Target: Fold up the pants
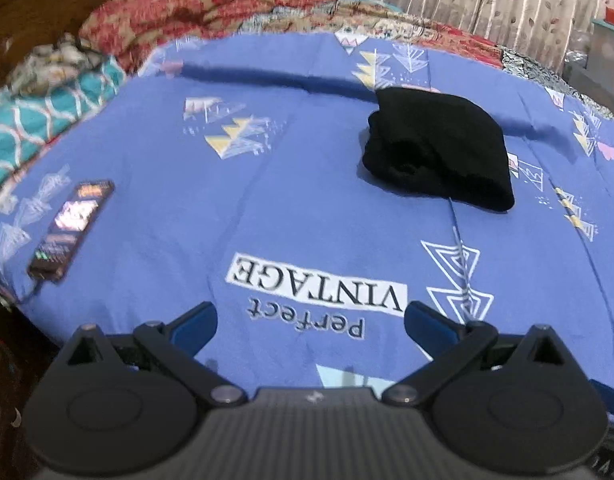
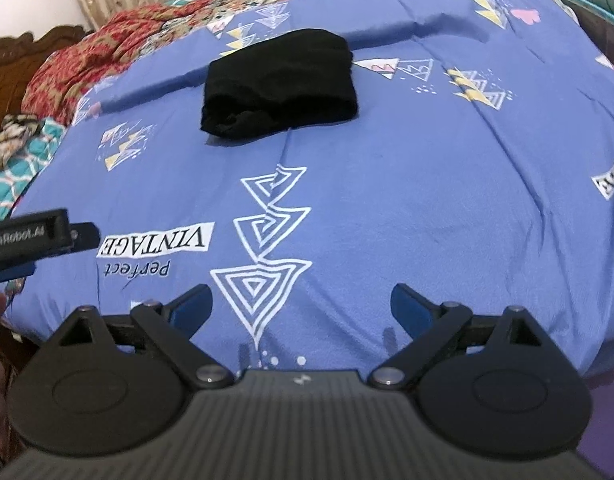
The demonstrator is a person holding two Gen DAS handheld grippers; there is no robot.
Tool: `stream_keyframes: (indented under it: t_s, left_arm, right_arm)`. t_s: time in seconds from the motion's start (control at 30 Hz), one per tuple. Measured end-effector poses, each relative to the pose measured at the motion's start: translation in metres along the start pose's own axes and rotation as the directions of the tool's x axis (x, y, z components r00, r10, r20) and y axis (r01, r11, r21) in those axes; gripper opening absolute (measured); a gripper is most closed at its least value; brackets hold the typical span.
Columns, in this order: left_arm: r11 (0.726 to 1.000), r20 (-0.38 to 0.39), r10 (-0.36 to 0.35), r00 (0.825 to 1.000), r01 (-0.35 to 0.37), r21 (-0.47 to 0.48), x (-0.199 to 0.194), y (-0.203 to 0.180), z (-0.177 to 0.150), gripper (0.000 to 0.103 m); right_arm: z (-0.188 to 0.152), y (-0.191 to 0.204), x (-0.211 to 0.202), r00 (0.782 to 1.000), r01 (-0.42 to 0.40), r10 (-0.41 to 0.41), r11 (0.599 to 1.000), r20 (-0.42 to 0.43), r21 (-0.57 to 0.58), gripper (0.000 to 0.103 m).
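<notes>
Your black pants (image 1: 437,148) lie folded into a compact bundle on the blue printed bedsheet (image 1: 307,200), well ahead of both tools, long axis running roughly across the bed, rumpled open end toward the headboard side. Your left tongs (image 1: 311,322) and right tongs (image 2: 301,306) both stand wide apart, holding nothing. A phone (image 1: 71,230) lies near the bed's left edge.

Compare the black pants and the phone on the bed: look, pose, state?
The pants are matte black cloth, folded into a thick bundle; the phone is a thin, rigid slab with a lit screen. In the left wrist view the pants lie far right and the phone near the left edge, a cable at its near end. Both rest flat on the blue bedsheet, untouched.
</notes>
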State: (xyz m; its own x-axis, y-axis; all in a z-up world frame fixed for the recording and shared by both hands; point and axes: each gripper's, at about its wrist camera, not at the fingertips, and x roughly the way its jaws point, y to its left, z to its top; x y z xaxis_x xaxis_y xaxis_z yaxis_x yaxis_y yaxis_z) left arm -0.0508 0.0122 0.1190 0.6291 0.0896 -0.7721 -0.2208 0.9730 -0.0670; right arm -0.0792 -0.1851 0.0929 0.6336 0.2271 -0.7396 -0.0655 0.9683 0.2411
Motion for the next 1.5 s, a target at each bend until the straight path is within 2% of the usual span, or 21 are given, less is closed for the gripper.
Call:
stream_keyframes:
  t_s: [0.3,0.6,0.87,1.03,1.17,1.33,1.5]
  left_arm:
    - [0.996,-0.080,-0.036,0.996,0.030,-0.082,0.011,0.012,-0.005,0.103]
    - [0.997,-0.084,-0.032,0.996,0.025,-0.078,0.010,0.009,-0.004,0.103]
    - [0.999,-0.062,0.005,0.998,-0.007,-0.041,0.002,0.003,0.000,0.103]
    - [0.998,0.014,0.056,0.998,-0.056,0.019,-0.013,-0.009,0.005,0.103]
    - [0.997,0.034,0.073,0.997,-0.074,0.038,-0.021,-0.017,0.012,0.103]
    - [0.993,0.039,0.084,0.996,-0.087,0.081,-0.023,-0.028,0.015,0.103]
    - [0.977,-0.005,0.114,0.994,-0.111,0.185,-0.013,-0.042,0.007,0.103]
  right_arm:
    - [0.003,0.012,-0.005,0.999,0.026,-0.023,0.997,0.042,-0.073,0.097]
    - [0.003,0.013,-0.007,0.997,0.049,-0.044,0.996,0.070,-0.070,0.097]
    - [0.004,0.009,-0.010,0.995,0.051,-0.046,0.997,0.089,-0.050,0.097]
    - [0.005,0.003,-0.013,0.993,0.052,-0.049,0.998,0.111,-0.022,0.097]
    - [0.006,-0.003,-0.015,0.992,0.045,-0.045,0.999,0.118,0.000,0.097]
    - [0.006,-0.007,-0.017,0.991,0.040,-0.042,0.999,0.128,0.012,0.097]
    - [0.007,-0.014,-0.016,0.992,0.029,-0.032,0.999,0.124,0.030,0.097]
